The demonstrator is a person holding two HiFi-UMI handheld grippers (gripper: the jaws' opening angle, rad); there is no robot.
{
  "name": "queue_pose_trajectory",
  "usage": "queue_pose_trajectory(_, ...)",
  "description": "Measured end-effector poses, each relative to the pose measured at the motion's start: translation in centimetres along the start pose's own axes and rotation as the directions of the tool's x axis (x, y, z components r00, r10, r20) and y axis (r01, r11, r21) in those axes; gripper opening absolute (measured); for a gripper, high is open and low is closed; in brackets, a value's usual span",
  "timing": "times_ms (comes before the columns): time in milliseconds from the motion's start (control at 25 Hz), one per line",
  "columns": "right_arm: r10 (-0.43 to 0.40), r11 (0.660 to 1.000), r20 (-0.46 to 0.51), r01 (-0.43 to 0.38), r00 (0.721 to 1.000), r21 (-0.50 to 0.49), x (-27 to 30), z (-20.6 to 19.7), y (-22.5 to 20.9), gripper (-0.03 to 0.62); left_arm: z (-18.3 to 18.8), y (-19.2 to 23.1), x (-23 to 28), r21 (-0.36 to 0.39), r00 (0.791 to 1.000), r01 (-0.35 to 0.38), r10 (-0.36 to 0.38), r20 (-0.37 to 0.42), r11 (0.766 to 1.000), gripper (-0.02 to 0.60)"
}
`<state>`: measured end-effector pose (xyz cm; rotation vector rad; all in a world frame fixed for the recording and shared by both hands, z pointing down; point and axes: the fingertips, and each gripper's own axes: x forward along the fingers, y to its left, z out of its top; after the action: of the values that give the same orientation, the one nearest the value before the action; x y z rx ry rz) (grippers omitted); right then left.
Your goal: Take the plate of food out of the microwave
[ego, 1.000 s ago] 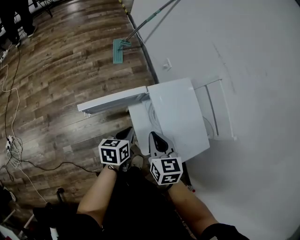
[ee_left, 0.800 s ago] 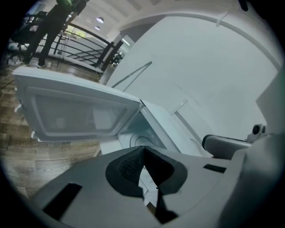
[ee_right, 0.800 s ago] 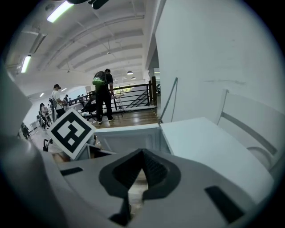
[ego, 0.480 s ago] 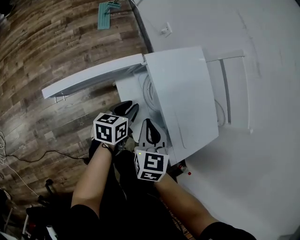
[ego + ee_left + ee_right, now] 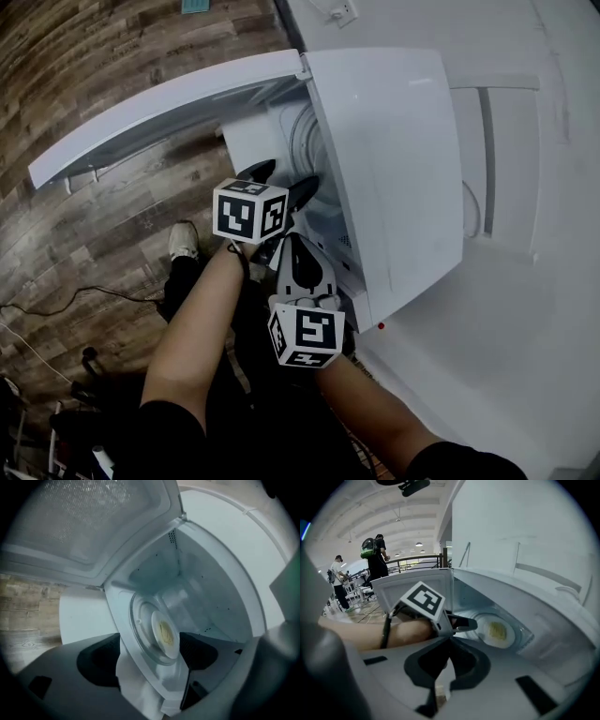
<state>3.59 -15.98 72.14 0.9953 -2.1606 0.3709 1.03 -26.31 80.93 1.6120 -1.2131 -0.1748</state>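
The white microwave (image 5: pixel 394 141) stands with its door (image 5: pixel 169 112) swung wide to the left. Inside, a plate of yellow food (image 5: pixel 164 634) rests on the glass turntable (image 5: pixel 139 634); the right gripper view also shows the plate (image 5: pixel 497 631). My left gripper (image 5: pixel 281 183) is at the cavity mouth, its jaws opening, with the plate framed between them further in and untouched. In its own view the left gripper (image 5: pixel 150 641) holds nothing. My right gripper (image 5: pixel 298 246) trails just behind it, and its jaws meet with nothing between them (image 5: pixel 449 641).
A wood floor (image 5: pixel 94 234) lies left of the microwave, with a cable (image 5: pixel 56 300) and a shoe (image 5: pixel 183 239) on it. A white wall with a socket (image 5: pixel 342 11) stands behind. People (image 5: pixel 375 550) stand far off in the hall.
The view has closed in on the microwave. My left gripper has moved forward to the cavity mouth and its jaws have spread apart. The right gripper followed behind it.
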Motion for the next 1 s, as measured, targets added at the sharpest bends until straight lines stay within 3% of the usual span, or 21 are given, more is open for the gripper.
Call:
queue_pose_trajectory(240,0.0,1.0,-0.021,0.0,1.0,0.013,-0.7,-1.3,-1.0,0.014,-1.5,0.0,3.5,0.033,0.995,-0.065,0.068,-0.073,0.997,0.425)
queue_pose_trajectory(520,0.024,0.999,-0.018,-0.023,1.0,0.033,-1.2,-1.4,-1.1,0.014,-2.5,1.9,4.8,0.061,0.978,-0.176,0.181,-0.107,0.983,0.426)
queue_pose_trajectory(1000,0.045,0.998,-0.013,-0.044,0.999,0.051,-1.4,-1.6,-1.1,0.014,-4.1,3.6,1.4,-0.094,0.985,-0.119,0.105,-0.14,0.988,0.412)
